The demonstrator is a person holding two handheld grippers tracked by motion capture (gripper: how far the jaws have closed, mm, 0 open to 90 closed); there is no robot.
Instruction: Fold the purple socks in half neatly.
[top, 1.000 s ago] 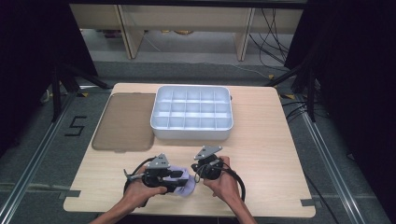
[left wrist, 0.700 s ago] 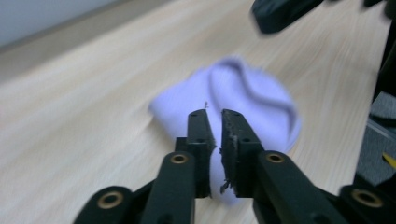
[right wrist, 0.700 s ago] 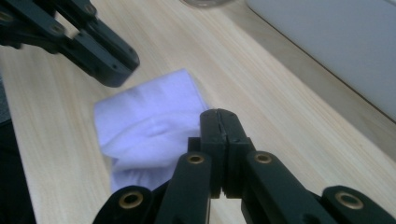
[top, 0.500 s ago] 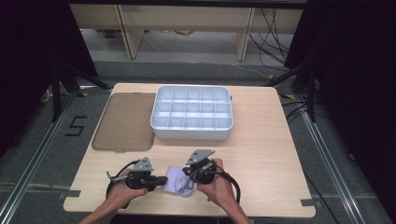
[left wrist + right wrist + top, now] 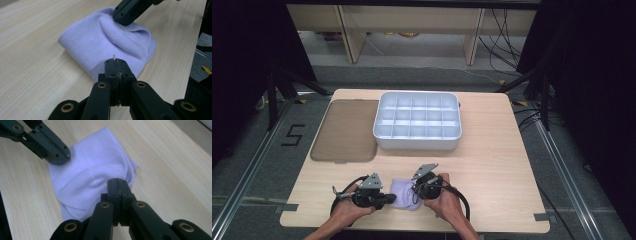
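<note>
A small folded lavender cloth (image 5: 403, 192) lies on the wooden table near its front edge, between the two hand-held grippers. My left gripper (image 5: 388, 199) pinches the cloth's left edge with its jaws shut; in the left gripper view its tip (image 5: 116, 61) sits on the cloth (image 5: 100, 42). From the right, my right gripper (image 5: 416, 193) is shut on the opposite edge, and the right gripper view has its tip (image 5: 117, 182) at the cloth's (image 5: 87, 165) stitched hem. Each gripper view also shows the other gripper pressing into the cloth farther off.
A white tray (image 5: 416, 142) with several empty compartments stands at the table's middle back. To its left lies a flat brown lid (image 5: 344, 130). Bare wood stretches to the right of the hands and between them and the tray.
Both hands have drawn back slightly toward the front edge, the left one shifting left and down. The cloth stays between the grippers and now lies flatter on the table.
</note>
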